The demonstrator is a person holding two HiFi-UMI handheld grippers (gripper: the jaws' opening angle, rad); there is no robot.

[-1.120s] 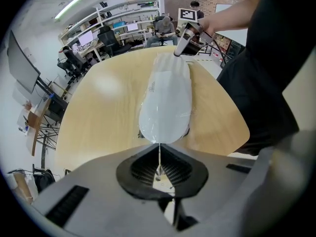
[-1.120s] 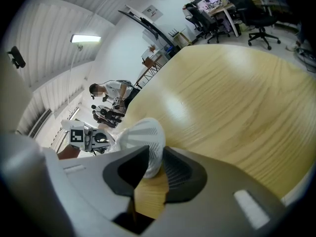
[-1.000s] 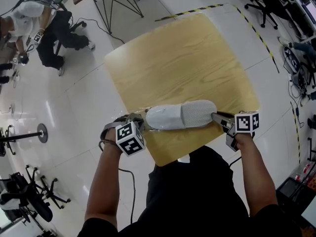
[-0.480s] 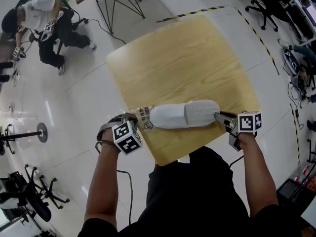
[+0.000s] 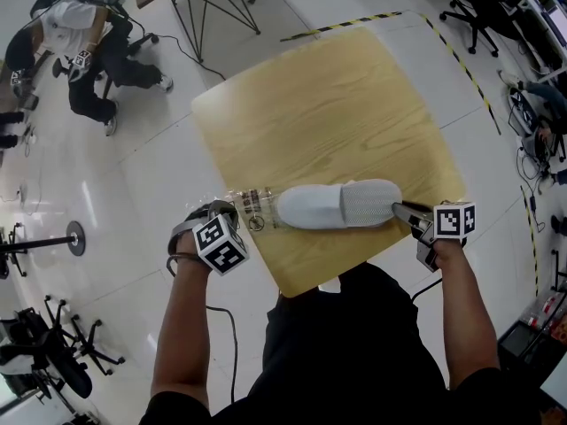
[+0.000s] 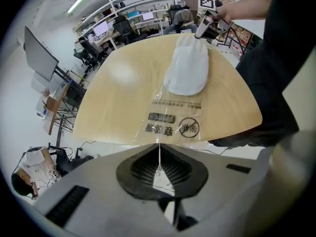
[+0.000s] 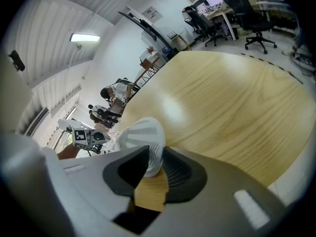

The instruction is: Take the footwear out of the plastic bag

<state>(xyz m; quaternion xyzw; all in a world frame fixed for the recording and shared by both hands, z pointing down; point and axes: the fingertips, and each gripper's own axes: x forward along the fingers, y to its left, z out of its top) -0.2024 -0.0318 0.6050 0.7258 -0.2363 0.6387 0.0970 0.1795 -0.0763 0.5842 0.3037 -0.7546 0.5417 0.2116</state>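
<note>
A white slipper lies across the near part of the wooden table. My right gripper is shut on its right end; in the right gripper view the pads pinch the ribbed white edge of the slipper. My left gripper hangs over the table's left edge, pointing steeply down, shut on the rim of the clear plastic bag. In the left gripper view the printed bag stretches flat from the left gripper to the slipper. Only the slipper's near end still lies under the film.
The person's torso is close against the table's near corner. A person crouches on the floor at the far left, with a round stand base below. Office chairs and a yellow-black floor tape line lie to the right.
My left gripper has moved left past the table edge, drawing the bag with it. More of the slipper is bare. The right gripper has kept its hold and barely moved.
</note>
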